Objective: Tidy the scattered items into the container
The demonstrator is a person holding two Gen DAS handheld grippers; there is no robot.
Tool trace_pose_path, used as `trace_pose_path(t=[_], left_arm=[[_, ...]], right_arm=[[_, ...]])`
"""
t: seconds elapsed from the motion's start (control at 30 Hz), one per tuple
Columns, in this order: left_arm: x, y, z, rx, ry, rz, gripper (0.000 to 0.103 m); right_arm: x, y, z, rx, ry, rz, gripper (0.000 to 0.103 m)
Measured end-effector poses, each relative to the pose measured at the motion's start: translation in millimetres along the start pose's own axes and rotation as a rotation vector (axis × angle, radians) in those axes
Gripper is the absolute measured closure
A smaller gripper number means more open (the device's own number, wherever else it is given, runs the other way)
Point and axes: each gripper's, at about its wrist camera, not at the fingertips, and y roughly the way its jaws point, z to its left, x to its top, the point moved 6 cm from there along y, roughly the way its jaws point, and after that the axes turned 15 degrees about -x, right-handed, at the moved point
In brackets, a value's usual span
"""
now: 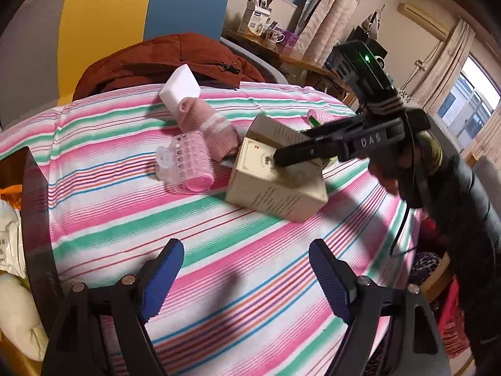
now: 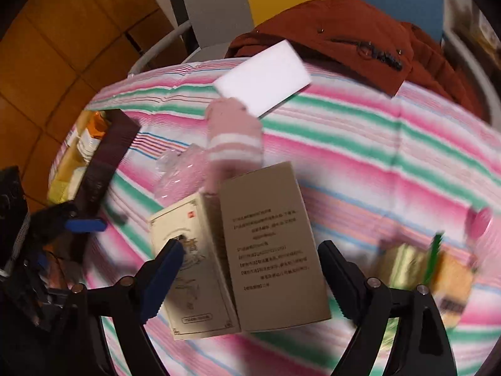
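Observation:
A beige printed carton (image 2: 266, 266) lies on the striped cloth (image 1: 219, 282). My right gripper (image 2: 250, 250) points down over it with the jaws straddling the carton; I see no firm press of the pads. In the left wrist view one right finger (image 1: 297, 153) lies across the carton (image 1: 275, 188). My left gripper (image 1: 247, 266) hangs open over bare cloth, nothing between its fingers. Behind the carton lie a pink hair roller (image 1: 188, 166), a pink sock (image 1: 213, 125) and a white block (image 1: 181, 87). The dark brown container (image 2: 106, 163) stands at the table's left edge.
A second pink roller (image 2: 479, 222) and a yellow sponge with a green strip (image 2: 407, 266) lie right of the carton. A rust-red jacket (image 1: 172, 59) hangs on the chair behind the table. A person's dark sleeve (image 1: 463, 203) reaches in from the right.

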Motion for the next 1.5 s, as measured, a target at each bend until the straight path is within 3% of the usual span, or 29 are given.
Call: trace_pose_path(t=[0.13,0.23,0.47,0.57,0.7,0.83,1.03,1.2,1.37,1.47,1.5], left_arm=[[0.1,-1.8,-1.8,-0.009,-0.016,-0.007,0.020],[-3.3,-4.6,-3.1,-0.003,-0.018,-0.006,0.020],[-14.4,-1.8,-27.0,0.068,0.102,0.021,0.020],[-14.3,7.5,-38.1,0.040,0.111,0.034,0.020],[-9.0,19.3,-43.3,0.064,0.109,0.040,0.020],[-3.8,31.3,-42.4,0.104,0.097,0.045,0.020],[2.4,38.2,-32.5,0.114,0.018,0.026,0.020],[2.4,41.4,-33.5,0.157,0.052,0.033,0.019],[4.4,43.1,-35.4,0.160,0.067,0.034,0.019],[5.4,42.0,-38.1,0.242,0.139,0.030,0.017],[5.6,41.5,-36.2,0.231,0.125,0.032,0.017]], right_arm=[[-17.3,2.6,21.9,0.089,0.045,0.062,0.012],[-33.9,6.5,38.0,0.131,0.068,0.108,0.005],[-48.6,-9.1,9.2,0.026,0.158,0.049,0.001],[-55.6,-17.7,-2.9,-0.064,0.153,0.015,0.001],[-61.1,-27.0,-13.0,-0.114,0.140,-0.034,0.001],[-57.3,-27.2,-25.0,-0.137,0.165,-0.056,0.001],[-56.8,-33.4,-8.9,-0.097,0.053,-0.064,0.001],[-62.5,-30.5,5.4,-0.122,-0.055,-0.051,0.001],[-60.4,-28.6,3.8,-0.148,-0.069,-0.059,0.000],[-58.3,-31.1,-16.6,-0.267,-0.037,-0.069,0.001],[-60.0,-29.3,-21.4,-0.303,-0.031,-0.059,0.001]])
